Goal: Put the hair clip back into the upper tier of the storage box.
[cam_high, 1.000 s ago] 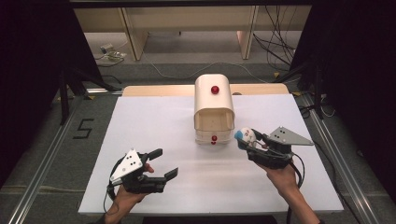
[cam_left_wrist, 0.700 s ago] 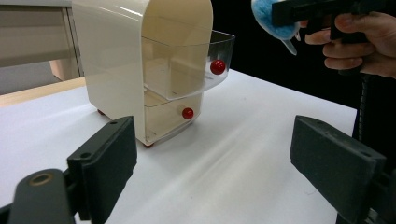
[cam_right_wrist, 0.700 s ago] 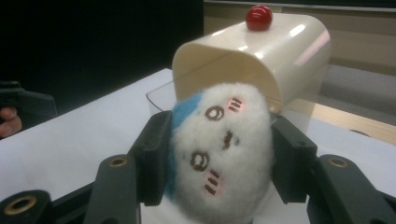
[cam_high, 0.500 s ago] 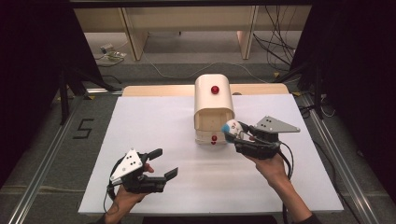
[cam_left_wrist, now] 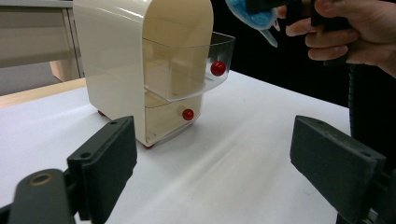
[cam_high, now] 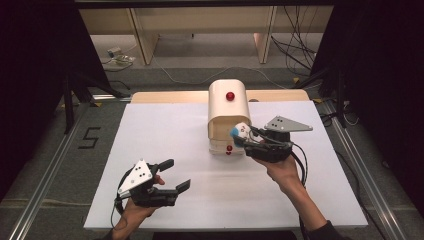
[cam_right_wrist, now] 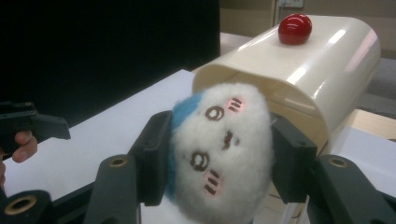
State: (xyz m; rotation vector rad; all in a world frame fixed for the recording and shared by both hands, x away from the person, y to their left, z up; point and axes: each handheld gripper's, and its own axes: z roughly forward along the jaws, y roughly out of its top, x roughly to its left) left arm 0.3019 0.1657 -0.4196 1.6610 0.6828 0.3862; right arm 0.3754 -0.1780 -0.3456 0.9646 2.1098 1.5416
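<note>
between the two black jaws of the right gripper (cam_right_wrist: 219,158) sits a small plush toy (cam_right_wrist: 222,149), white fur with a blue patch and a stitched face, held just above the pulled-out upper drawer (cam_left_wrist: 187,70) of the cream drawer box (cam_high: 227,117). it looks light and soft; the jaws press into its sides, so it should squash rather than slip, and a grip across the round body seems the safest hold. the lower drawer (cam_left_wrist: 170,119) looks closed. the left gripper (cam_high: 170,175) rests near the table's front edge, jaws wide apart and empty. the white table (cam_high: 165,130) is smooth and bare; beyond it lie grey floor, cables and dark curtains.
</note>
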